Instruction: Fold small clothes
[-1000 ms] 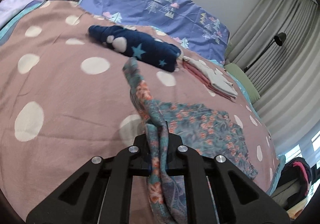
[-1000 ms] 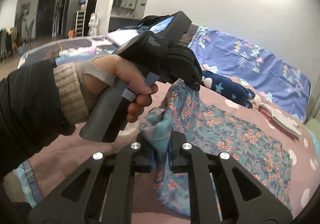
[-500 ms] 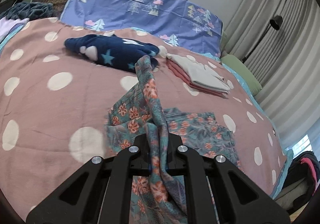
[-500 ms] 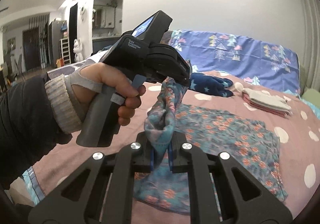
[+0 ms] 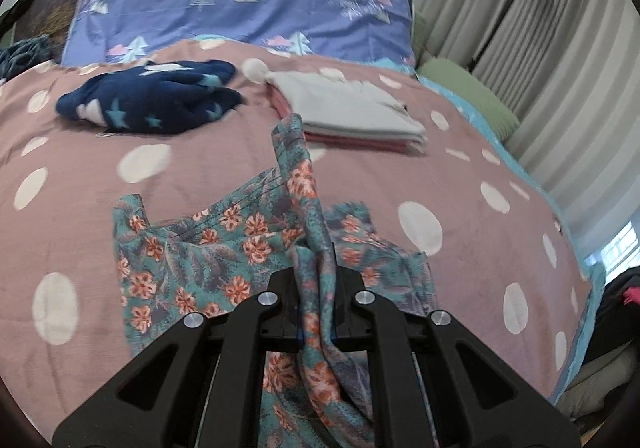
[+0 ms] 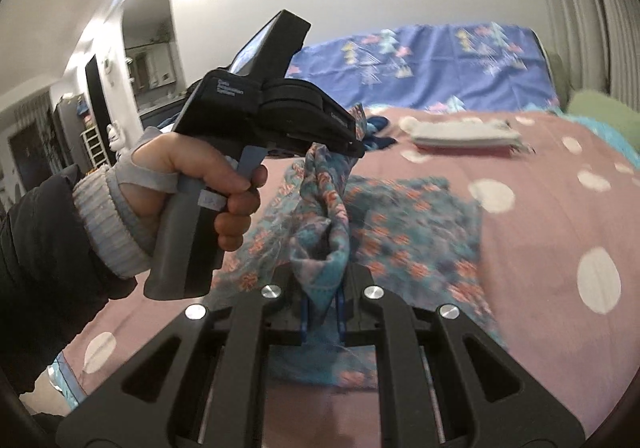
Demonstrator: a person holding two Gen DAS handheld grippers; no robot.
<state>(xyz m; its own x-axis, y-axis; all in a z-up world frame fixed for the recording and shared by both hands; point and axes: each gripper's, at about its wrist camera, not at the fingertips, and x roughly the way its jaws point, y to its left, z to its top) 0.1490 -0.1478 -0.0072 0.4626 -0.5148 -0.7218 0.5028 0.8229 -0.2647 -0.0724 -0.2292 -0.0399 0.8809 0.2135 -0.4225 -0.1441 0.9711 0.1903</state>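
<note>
Nearest you, your right gripper (image 6: 322, 322) is clenched on a bunched edge of the floral garment (image 5: 224, 248), a thin teal cloth printed with orange flowers. Just beyond it, your left hand (image 6: 200, 184) holds the left gripper (image 5: 316, 322), which is likewise clamped on a gathered strip of the same cloth. Between the two grips the fabric hangs in loose folds, while the rest trails down onto the pink dotted bedspread (image 5: 200, 160).

It looks light, soft and limp, so expect it to sag and crease wherever unsupported. It may slip if pinched thinly. Taking it at edges or corners, with the span kept taut, seems best.

Farther back lie a dark blue starred garment (image 5: 152, 100) and, beside it, a neat folded stack (image 5: 352, 112). A blue patterned pillow (image 5: 256, 8) stands against the wall behind them.
</note>
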